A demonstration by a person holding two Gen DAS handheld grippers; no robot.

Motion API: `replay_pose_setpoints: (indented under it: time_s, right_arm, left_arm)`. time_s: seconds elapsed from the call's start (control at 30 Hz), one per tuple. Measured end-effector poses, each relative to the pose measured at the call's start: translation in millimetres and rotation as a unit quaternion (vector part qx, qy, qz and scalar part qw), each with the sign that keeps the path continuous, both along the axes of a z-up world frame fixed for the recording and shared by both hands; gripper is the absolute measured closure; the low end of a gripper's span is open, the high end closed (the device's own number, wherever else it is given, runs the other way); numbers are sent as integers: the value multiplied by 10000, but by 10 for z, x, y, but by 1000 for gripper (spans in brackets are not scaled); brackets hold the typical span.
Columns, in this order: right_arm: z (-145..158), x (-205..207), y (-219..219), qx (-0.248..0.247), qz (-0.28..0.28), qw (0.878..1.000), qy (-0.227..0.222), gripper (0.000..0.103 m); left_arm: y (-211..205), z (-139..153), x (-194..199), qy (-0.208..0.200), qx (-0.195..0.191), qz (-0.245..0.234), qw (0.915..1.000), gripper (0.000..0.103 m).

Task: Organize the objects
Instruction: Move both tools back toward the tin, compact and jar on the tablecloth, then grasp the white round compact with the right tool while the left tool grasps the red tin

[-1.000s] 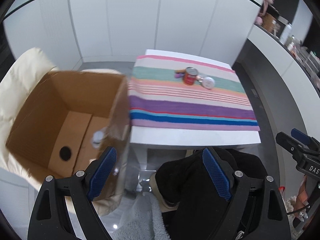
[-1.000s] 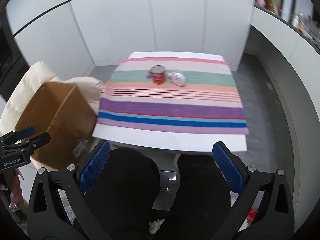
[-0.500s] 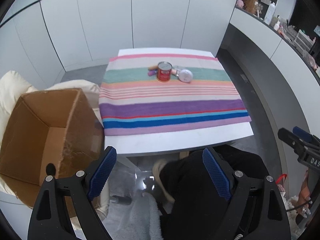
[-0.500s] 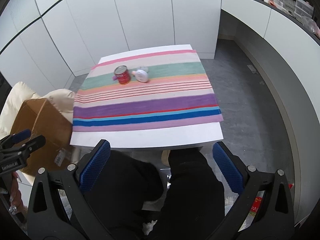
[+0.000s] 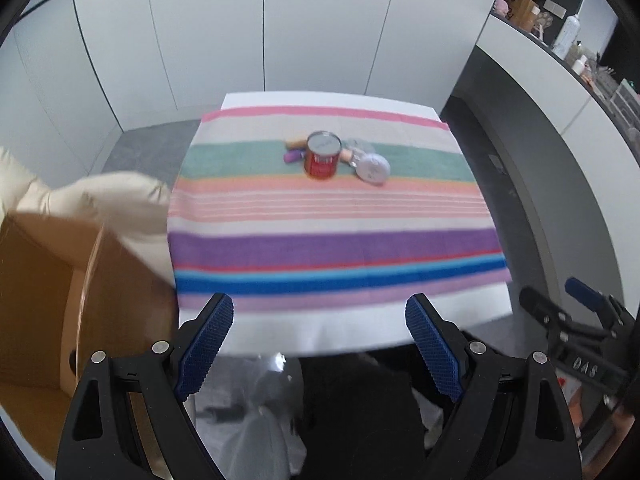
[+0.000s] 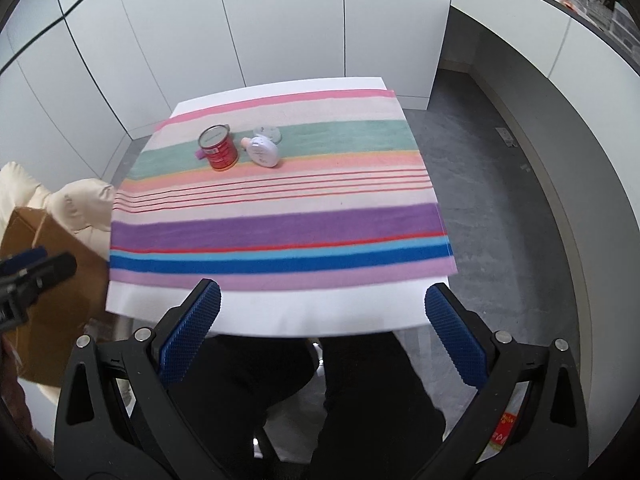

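A red can [image 5: 322, 156] [image 6: 218, 148] stands on the far part of the striped cloth [image 5: 336, 216] [image 6: 280, 200] on a white table. A white round bottle [image 5: 373, 168] [image 6: 262, 151] lies beside it on the right. Small purple and tan items [image 5: 296, 150] lie behind the can, partly hidden. My left gripper [image 5: 320, 334] is open and empty, near the table's front edge. My right gripper [image 6: 320, 320] is open and empty, also at the front edge. An open cardboard box [image 5: 48, 300] [image 6: 48, 272] sits left of the table.
The box rests on a cream cushioned chair [image 5: 104, 196] [image 6: 76, 208]. White cabinet walls stand behind the table. A grey counter with bottles [image 5: 568, 36] runs along the right. The person's dark-clothed legs [image 6: 320, 400] are below the grippers. Grey floor [image 6: 500, 220] lies right of the table.
Both grippers have swung away from the box toward the table and moved closer to it. The left view no longer looks into the box. Both stay open.
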State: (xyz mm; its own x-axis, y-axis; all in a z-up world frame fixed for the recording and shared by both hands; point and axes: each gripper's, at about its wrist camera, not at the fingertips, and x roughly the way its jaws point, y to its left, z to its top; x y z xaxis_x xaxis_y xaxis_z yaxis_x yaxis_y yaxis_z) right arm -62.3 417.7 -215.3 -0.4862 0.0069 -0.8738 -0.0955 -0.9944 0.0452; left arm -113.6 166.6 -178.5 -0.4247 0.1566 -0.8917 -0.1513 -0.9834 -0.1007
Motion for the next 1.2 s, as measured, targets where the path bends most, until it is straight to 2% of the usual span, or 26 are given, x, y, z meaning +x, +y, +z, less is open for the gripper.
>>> replay_pose_setpoints:
  time_s: [0.27,0.37,0.6,0.77,0.9,0.97,1.0,1.07,1.1,1.13,1.2]
  right_arm:
    - [-262,-650,-36,67,171,9998,75,0]
    - [-418,-915,-58,-73,225,9997,55,0]
    - [-849,-1601,-195,16,328,9994,113,0]
    - [-1219,-2027,-341,-390,271,9989,41,0]
    - [-1485,-2240,-457,-951,-134,9953,82,0]
    - [-1582,-2312,-507,-933,-333,9949,168,0]
    - [-1624,-2351,-532,-878,-387,9952,200,5]
    - [-1711,-2431,-574,-785,-409,9958,213,22]
    - [-1756,-2466,-590,-807,-334,9960,168,40]
    - [-1789,-2489,-594,-874,-229,9958,116,45]
    - [-1809,-2472,-566,-759,-130,9969,153,45]
  left_arm:
    - [227,-324,-735,-37,-148,-51,9999,14]
    - [283,-459,-957,18,-177,-43,9998,14]
    - [344,-944,-1470,85,-325,125,9994,14]
    - [163,-1195,-1711,114,-318,534,9980,14]
    - [34,-1337,-1795,109,-333,770,9964,14]
    - [15,-1402,-1820,68,-359,825,9959,14]
    - [20,-1424,-1831,49,-357,838,9958,14]
    - [58,-1461,-1852,21,-314,827,9961,14]
    - [97,-1466,-1857,21,-291,800,9964,14]
    - [138,-1478,-1869,31,-279,762,9967,15]
    - [223,-1499,-1905,96,-292,699,9971,14]
